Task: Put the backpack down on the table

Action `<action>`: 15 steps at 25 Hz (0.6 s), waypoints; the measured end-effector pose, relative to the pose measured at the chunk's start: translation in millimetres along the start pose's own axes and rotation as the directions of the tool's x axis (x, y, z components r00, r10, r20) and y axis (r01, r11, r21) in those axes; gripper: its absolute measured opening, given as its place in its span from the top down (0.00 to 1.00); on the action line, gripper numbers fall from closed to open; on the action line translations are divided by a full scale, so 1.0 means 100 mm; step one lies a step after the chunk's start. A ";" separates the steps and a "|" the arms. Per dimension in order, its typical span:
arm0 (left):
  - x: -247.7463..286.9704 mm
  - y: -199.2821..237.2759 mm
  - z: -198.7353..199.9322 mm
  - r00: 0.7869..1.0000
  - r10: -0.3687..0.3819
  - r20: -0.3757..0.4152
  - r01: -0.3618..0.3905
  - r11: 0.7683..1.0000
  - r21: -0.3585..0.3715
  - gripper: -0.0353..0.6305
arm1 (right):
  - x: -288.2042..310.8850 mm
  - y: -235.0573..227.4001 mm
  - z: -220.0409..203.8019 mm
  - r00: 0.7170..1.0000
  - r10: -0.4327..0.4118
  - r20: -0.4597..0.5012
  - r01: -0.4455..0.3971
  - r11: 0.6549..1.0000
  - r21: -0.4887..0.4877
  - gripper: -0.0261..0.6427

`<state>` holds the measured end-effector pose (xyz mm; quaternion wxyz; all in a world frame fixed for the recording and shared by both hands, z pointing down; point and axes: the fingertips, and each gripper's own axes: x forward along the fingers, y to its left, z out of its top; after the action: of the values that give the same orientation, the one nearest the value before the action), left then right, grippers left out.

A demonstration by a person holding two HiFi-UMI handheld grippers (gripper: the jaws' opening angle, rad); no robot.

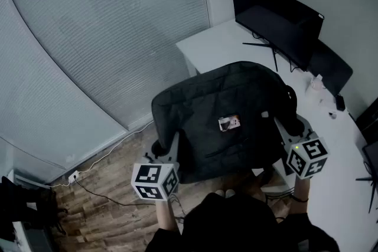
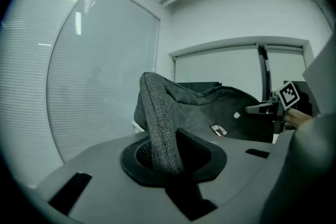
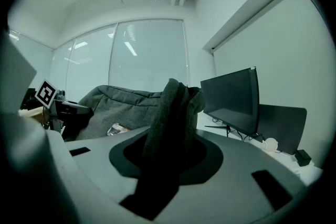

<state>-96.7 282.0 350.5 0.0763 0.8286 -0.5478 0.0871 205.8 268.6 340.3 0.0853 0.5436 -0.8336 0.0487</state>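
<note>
A dark grey backpack (image 1: 227,109) hangs flat side up between my two grippers, over the near corner of the white table (image 1: 215,44) and the wooden floor. Whether it touches the table I cannot tell. A small label (image 1: 229,123) sits on its upper face. My left gripper (image 1: 175,141) is shut on a fold of its fabric at the left edge (image 2: 157,128). My right gripper (image 1: 276,124) is shut on a bunched fold at the right edge (image 3: 173,113). Each gripper view shows the other gripper across the backpack (image 2: 265,108) (image 3: 68,107).
A black monitor (image 1: 274,15) stands on the table behind the backpack, with a second dark screen (image 1: 331,68) and small items (image 1: 316,82) to its right. Window blinds (image 1: 100,38) fill the left. A cable (image 1: 100,192) lies on the wooden floor.
</note>
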 end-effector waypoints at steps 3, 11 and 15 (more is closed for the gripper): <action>0.01 0.00 -0.01 1.000 0.000 -0.005 0.000 1.000 0.001 0.84 | 0.01 -0.01 -0.02 1.000 0.000 -0.005 0.000 1.000 0.003 0.78; 0.05 -0.05 -0.08 1.000 0.008 -0.029 -0.008 1.000 -0.009 0.84 | 0.02 -0.07 -0.09 1.000 0.009 -0.022 -0.009 1.000 0.008 0.78; 0.06 -0.08 -0.11 0.999 0.016 -0.040 -0.017 1.000 -0.013 0.84 | 0.03 -0.10 -0.12 0.999 0.018 -0.030 -0.017 1.000 0.014 0.78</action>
<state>-88.0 282.6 362.1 0.0920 0.8216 -0.5535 0.1003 214.4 264.1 353.0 0.0935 0.5361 -0.8365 0.0635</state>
